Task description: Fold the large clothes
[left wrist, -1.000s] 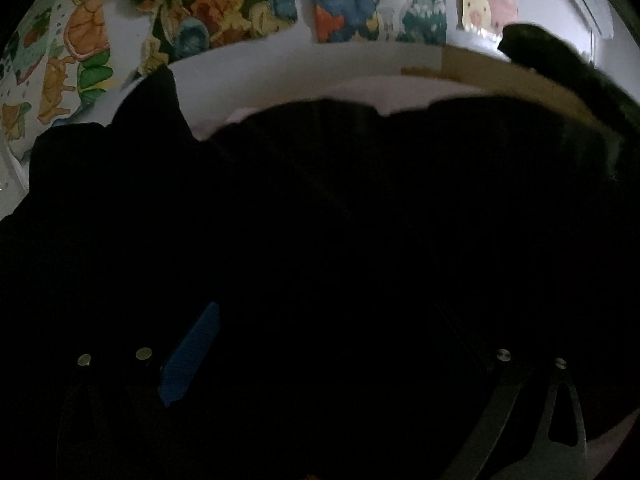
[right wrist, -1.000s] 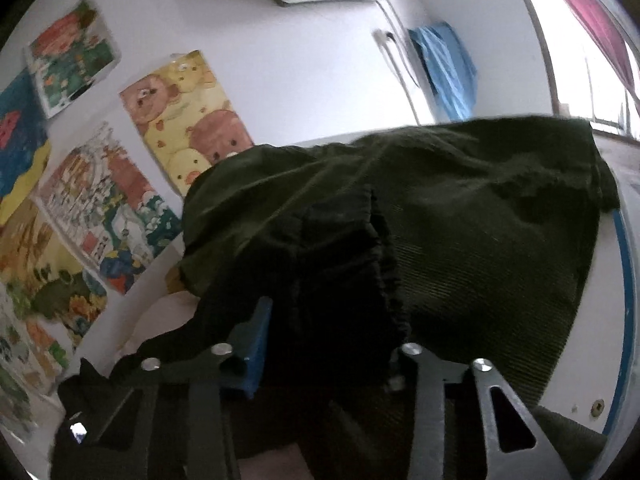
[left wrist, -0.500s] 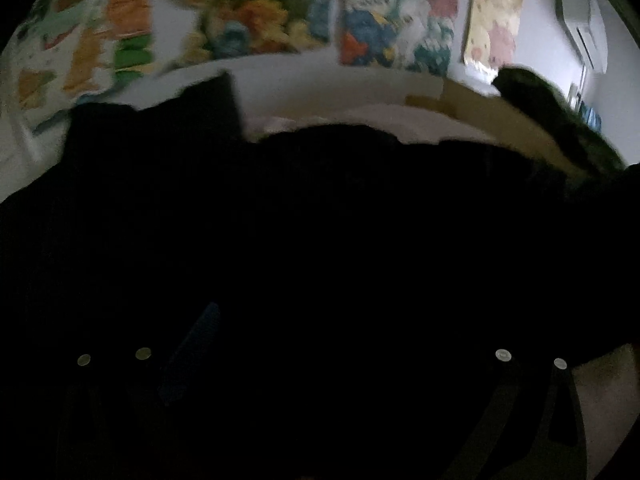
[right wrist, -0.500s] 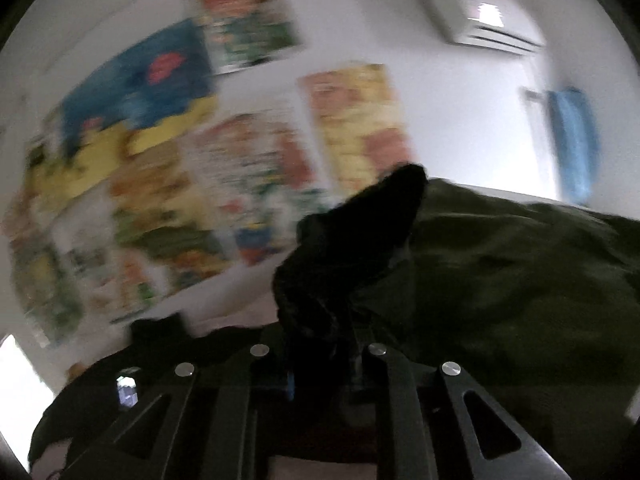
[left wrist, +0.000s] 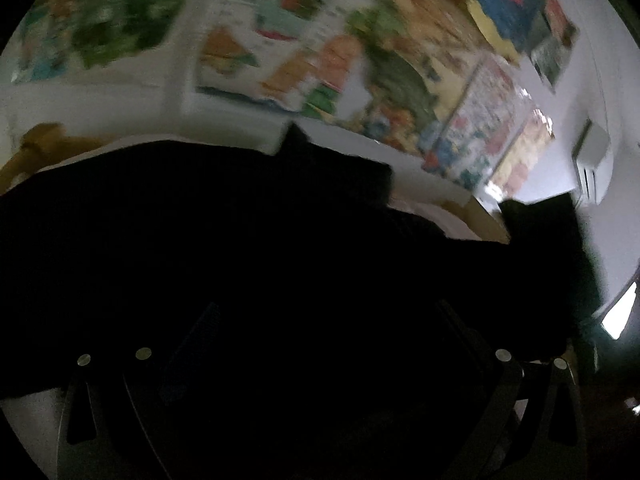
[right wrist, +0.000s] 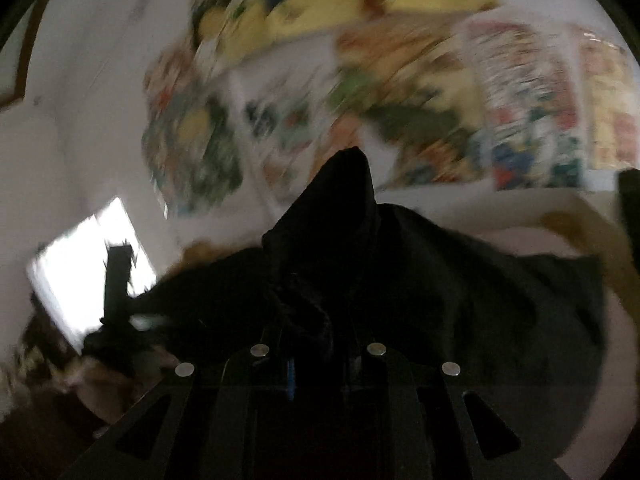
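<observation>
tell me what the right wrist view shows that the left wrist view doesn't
Only the right wrist view shows the right gripper shut on a bunched peak of the dark garment, plus a bright window at the left.

Only the left wrist view shows the left gripper with fingers spread wide over the cloth, and an air conditioner on the wall.

Both show the dark garment and blurred posters on a white wall.

Colourful posters (left wrist: 360, 68) cover the white wall (right wrist: 80, 80); air conditioner (left wrist: 596, 160) mounted high.
</observation>
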A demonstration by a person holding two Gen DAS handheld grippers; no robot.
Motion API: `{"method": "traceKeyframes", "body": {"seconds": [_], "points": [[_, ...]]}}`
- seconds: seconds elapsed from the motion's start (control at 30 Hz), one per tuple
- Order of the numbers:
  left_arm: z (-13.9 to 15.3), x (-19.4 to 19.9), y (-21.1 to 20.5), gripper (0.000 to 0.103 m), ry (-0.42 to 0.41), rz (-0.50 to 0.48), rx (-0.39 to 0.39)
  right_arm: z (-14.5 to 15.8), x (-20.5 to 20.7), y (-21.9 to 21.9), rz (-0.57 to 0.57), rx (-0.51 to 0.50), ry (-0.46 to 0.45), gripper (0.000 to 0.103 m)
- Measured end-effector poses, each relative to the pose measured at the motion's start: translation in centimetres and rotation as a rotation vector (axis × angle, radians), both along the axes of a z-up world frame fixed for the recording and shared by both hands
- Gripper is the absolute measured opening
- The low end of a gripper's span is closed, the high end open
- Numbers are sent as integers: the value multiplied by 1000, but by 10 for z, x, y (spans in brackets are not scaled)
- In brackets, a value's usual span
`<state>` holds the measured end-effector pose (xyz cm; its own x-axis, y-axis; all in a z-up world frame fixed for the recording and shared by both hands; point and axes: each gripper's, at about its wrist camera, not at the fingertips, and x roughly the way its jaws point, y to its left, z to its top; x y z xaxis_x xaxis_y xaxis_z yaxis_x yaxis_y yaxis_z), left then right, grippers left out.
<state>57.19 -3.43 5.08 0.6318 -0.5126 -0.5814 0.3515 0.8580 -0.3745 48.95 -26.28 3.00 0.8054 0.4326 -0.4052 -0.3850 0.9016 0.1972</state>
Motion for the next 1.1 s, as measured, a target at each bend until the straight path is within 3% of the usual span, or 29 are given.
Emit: {"method": "traceKeyframes", "body": {"seconds": [0.13, 0.33, 0.57, 0.67, 0.73, 0.8, 0.83, 0.87, 0.9, 0.93, 0.97, 1.0, 1.1], "points": [[2, -1, 44, 102, 26, -4, -113, -34, 19, 53, 83, -60, 80, 15], [-11, 16, 68, 102, 112, -73, -286, -83, 36, 108, 200, -108, 192, 15], [-38, 41, 56, 101, 216, -95, -253, -112, 42, 117, 258, -109, 271, 18], [-44, 45, 51, 101, 240, -87, -236, -112, 46, 112, 294, -60, 308, 28], [-45, 47, 49, 101, 249, -77, -221, -110, 44, 112, 315, -43, 320, 42], [-50, 46, 48, 99, 250, -73, -197, -108, 35, 111, 334, -45, 313, 62], [-52, 45, 46, 97, 252, -68, -185, -108, 30, 111, 339, -49, 313, 64], [-54, 44, 44, 84, 254, -71, -175, -107, 26, 109, 345, -53, 318, 65], [-57, 43, 43, 62, 259, -70, -165, -106, 22, 107, 350, -52, 323, 65], [-61, 43, 40, 53, 277, -74, -146, -106, 19, 105, 351, -53, 327, 65], [-65, 43, 39, 37, 290, -73, -129, -104, 15, 101, 350, -58, 328, 65], [-69, 43, 36, 27, 299, -74, -116, -103, 12, 98, 347, -66, 324, 65], [-71, 39, 32, 11, 273, -62, -74, -99, 3, 87, 334, -94, 306, 65]]}}
